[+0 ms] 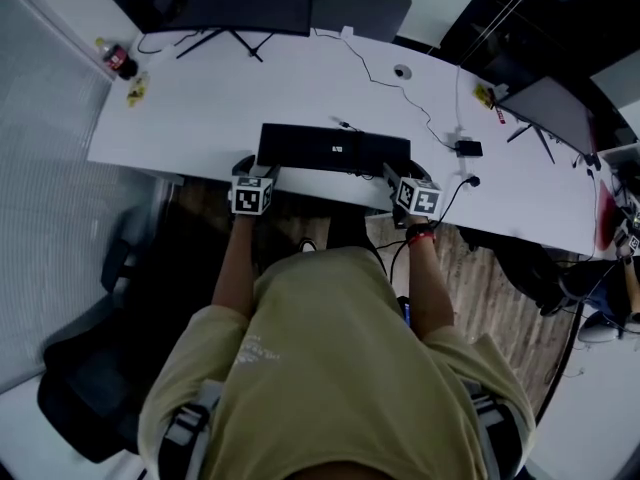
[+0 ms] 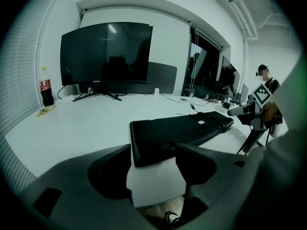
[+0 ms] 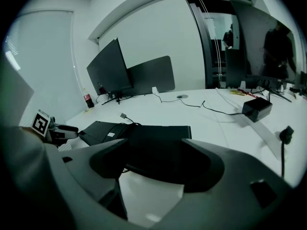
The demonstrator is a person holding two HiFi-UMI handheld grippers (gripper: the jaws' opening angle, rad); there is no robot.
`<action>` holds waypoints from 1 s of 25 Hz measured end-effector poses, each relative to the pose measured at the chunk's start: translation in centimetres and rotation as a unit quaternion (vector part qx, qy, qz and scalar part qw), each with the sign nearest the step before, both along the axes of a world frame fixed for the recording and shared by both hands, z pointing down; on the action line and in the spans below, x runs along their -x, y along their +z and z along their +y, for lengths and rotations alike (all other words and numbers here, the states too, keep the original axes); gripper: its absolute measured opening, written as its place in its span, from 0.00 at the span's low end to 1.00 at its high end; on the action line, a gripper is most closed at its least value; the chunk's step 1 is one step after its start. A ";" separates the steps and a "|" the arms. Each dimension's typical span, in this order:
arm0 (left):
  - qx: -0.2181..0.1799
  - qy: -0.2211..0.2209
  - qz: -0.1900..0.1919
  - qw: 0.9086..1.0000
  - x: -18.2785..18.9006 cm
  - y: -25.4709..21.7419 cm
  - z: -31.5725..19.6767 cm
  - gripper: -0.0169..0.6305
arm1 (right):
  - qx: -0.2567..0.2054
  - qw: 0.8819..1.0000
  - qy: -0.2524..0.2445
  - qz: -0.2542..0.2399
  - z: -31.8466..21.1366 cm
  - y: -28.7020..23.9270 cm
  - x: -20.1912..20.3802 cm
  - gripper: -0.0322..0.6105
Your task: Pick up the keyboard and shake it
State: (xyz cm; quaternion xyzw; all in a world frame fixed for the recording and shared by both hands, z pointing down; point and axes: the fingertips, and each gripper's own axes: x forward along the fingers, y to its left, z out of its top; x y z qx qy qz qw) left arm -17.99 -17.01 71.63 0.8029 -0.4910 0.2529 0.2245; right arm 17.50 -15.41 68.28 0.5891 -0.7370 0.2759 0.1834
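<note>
Black flat keyboard (image 1: 333, 151) lies on white tabletop (image 1: 200, 108), along the near edge, about centre. Left claw (image 1: 258, 170) at its left end, right claw (image 1: 392, 173) at its right end. Black curved monitor (image 1: 235, 0) behind it, at far edge. Red-labelled plastic cola bottle (image 1: 117, 60) far left. Small black power brick (image 1: 467, 148) right of keyboard.

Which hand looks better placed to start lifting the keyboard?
Probably the right: the end of the keyboard sits well between the jaws of the right hand-held gripper, while the left hand-held gripper has only a corner between its own.
</note>
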 end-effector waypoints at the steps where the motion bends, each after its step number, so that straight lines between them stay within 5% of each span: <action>1: -0.009 0.001 0.003 1.000 0.0 -0.5 -0.3 0.49 | -0.008 1.000 -0.002 -0.004 -0.3 -0.6 0.5 0.60; 7: -0.055 0.002 0.036 0.998 -1.6 -5.2 -1.4 0.48 | -0.083 0.994 0.020 -0.065 -2.3 -6.1 3.2 0.59; 15: -0.122 0.029 0.070 0.990 -6.1 -12.8 -3.4 0.45 | -0.152 0.987 -0.022 -0.035 -3.8 -13.6 5.8 0.54; 25: -0.191 0.041 0.089 0.977 -10.2 -19.9 -3.9 0.28 | -0.206 0.978 -0.030 0.014 -3.8 -19.3 6.0 0.38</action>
